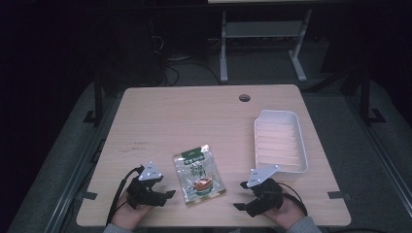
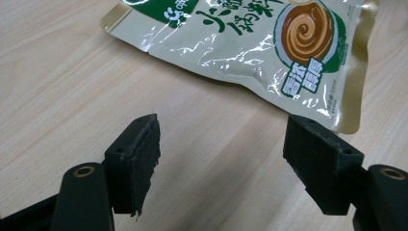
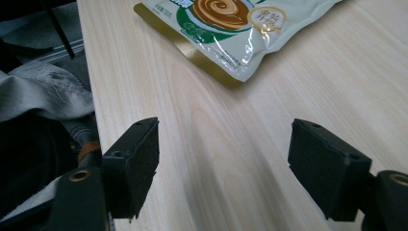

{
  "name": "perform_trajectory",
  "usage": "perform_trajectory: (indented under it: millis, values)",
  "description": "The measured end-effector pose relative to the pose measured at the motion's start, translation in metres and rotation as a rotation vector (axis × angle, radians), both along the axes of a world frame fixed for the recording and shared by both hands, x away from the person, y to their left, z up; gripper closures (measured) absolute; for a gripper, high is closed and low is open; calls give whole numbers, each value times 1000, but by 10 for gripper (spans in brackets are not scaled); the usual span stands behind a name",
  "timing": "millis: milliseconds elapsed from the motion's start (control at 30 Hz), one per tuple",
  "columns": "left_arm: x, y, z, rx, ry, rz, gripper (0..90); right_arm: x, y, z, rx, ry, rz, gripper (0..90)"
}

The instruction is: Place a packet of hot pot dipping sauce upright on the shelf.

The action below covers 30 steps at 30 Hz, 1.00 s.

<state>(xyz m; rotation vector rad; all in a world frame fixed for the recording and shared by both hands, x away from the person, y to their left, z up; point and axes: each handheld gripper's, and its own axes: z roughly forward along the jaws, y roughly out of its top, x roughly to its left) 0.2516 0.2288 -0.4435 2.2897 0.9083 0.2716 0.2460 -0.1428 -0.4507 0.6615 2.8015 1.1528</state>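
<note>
High view: a green-and-clear sauce packet [image 1: 198, 173] lay flat on the tabletop [image 1: 194, 111] between left gripper [image 1: 165, 194] and right gripper [image 1: 239, 195], both with jaws wide and empty, seemingly poised to grasp it; white tray [image 1: 301, 145] beside.

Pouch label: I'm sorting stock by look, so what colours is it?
Pale cream pouch with green panels, gold edges and a brown swirl; left gripper view shows it best.
</note>
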Motion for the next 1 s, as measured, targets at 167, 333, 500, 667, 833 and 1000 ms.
perform_trajectory:
  millis: [167, 333, 500, 667, 833, 1000]
  values:
    - [2, 1, -1, 5, 0, 3, 303, 4, 14, 3, -3, -2, 19, 328]
    - [6, 2, -2, -12, 8, 8, 310, 7, 26, 5, -14, -8, 36, 414]
    - [12, 2, -5, -10, 20, 17, 316, 11, 40, 10, -12, -1, 59, 551]
    - [16, 5, -6, -24, 29, 25, 320, 17, 55, 13, -12, 3, 67, 616]
    - [19, 9, -5, -29, 24, 27, 359, 24, 72, 13, -18, 12, 72, 696]
    - [23, 16, -6, -62, 42, 40, 398, 31, 83, 13, -46, 1, 63, 826]
